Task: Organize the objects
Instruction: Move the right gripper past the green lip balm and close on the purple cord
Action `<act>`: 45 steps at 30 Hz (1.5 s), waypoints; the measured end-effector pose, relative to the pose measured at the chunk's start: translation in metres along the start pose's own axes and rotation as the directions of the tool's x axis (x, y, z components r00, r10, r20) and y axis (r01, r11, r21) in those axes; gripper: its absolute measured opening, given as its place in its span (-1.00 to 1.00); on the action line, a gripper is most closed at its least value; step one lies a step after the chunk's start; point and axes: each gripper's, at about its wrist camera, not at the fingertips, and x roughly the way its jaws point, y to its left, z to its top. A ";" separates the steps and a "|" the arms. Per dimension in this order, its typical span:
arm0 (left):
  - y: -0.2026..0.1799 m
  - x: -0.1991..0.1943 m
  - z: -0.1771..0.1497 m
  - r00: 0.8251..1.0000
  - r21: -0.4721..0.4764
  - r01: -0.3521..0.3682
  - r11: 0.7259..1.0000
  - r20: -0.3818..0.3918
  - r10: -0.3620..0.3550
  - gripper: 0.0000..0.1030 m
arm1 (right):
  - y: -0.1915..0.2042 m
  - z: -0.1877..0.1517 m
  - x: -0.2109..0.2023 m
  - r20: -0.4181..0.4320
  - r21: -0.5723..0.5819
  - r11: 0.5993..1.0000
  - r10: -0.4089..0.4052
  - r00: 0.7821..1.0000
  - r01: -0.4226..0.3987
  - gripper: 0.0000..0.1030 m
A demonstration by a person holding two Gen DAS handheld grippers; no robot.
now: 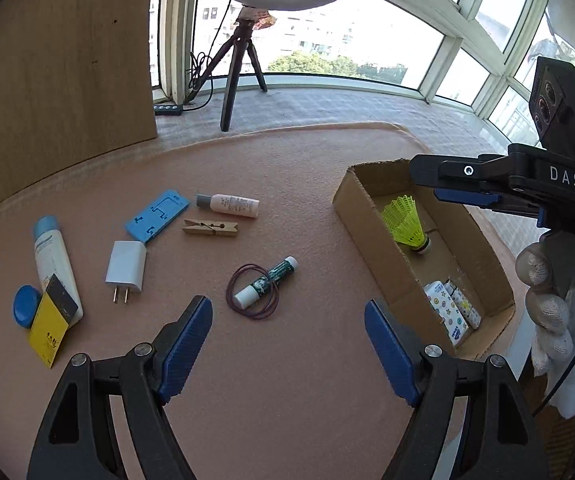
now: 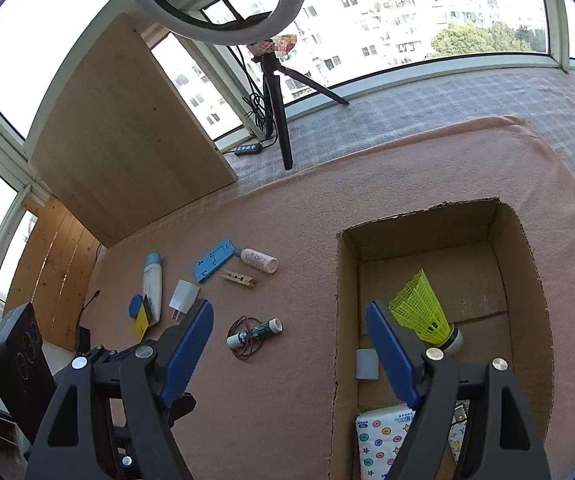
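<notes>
My left gripper (image 1: 287,344) is open and empty, low over the pink cloth (image 1: 307,420). Just beyond it a green lip balm (image 1: 265,285) lies across a brown hair tie (image 1: 243,308). Further left lie a white charger (image 1: 125,268), a clothespin (image 1: 210,227), a small bottle (image 1: 231,205) and a blue stand (image 1: 157,216). My right gripper (image 2: 289,308) is open and empty over the left wall of the cardboard box (image 2: 507,240). In the box are a yellow shuttlecock (image 2: 419,308), a tissue pack (image 2: 379,440) and a small white block (image 2: 367,364).
At the far left lie a white tube (image 1: 53,260), a blue round lid (image 1: 26,306) and a yellow card (image 1: 49,328). A ring light on a tripod (image 1: 233,80) and a wooden board (image 1: 59,60) stand behind the cloth. A gloved hand (image 1: 547,312) holds the right gripper.
</notes>
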 end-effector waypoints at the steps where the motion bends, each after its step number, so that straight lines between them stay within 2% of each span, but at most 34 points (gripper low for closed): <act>1: 0.011 -0.005 -0.005 1.000 -0.019 -0.012 1.000 0.002 0.012 0.58 | 0.007 0.000 0.007 -0.017 -0.020 1.000 0.001 1.000 -0.001 0.46; 6: 0.057 -0.030 -0.034 0.997 -0.086 -0.080 0.993 0.004 0.081 0.58 | 0.041 0.000 0.053 -0.144 -0.102 0.995 -0.011 0.990 -0.004 0.46; 11: 0.092 -0.051 -0.061 0.992 -0.142 -0.128 0.981 0.002 0.130 0.58 | 0.056 -0.003 0.108 -0.287 -0.142 0.990 -0.049 0.957 0.008 0.46; 12: 0.099 -0.055 -0.066 0.991 -0.156 -0.135 0.978 0.002 0.137 0.58 | 0.057 -0.004 0.117 -0.305 -0.150 0.989 -0.063 0.950 0.018 0.41; 16: 0.119 -0.065 -0.079 0.989 -0.201 -0.146 0.969 0.003 0.149 0.58 | 0.061 -0.006 0.147 -0.365 -0.159 0.986 -0.100 0.926 0.044 0.03; 18: 0.126 -0.068 -0.083 0.988 -0.216 -0.151 0.965 0.002 0.155 0.58 | 0.064 -0.009 0.157 -0.386 -0.173 0.984 -0.115 0.915 0.051 -0.04; 21: 0.135 -0.073 -0.088 0.988 -0.234 -0.151 0.960 0.003 0.156 0.58 | 0.072 -0.011 0.164 -0.383 -0.213 0.974 -0.158 0.910 0.080 -0.08; 25: 0.140 -0.075 -0.089 0.988 -0.241 -0.149 0.959 0.006 0.155 0.58 | 0.080 -0.015 0.172 -0.401 -0.235 0.968 -0.177 0.899 0.085 -0.44; 28: 0.142 -0.076 -0.089 0.988 -0.240 -0.146 0.960 0.009 0.152 0.58 | 0.082 -0.022 0.179 -0.405 -0.250 0.963 -0.200 0.892 0.102 -0.63; 33: 0.145 -0.076 -0.087 0.989 -0.240 -0.143 0.960 0.009 0.150 0.58 | 0.086 -0.031 0.179 -0.413 -0.225 0.971 -0.164 0.896 0.074 -0.88; 40: 0.148 -0.070 -0.083 0.991 -0.238 -0.131 0.962 0.004 0.136 0.58 | 0.107 -0.054 0.165 -0.414 -0.232 0.973 -0.091 0.906 -0.008 -0.93; 45: 0.143 -0.057 -0.074 0.992 -0.208 -0.124 0.970 0.002 0.127 0.57 | 0.106 -0.077 0.145 -0.413 -0.196 0.979 -0.026 0.910 -0.061 -0.93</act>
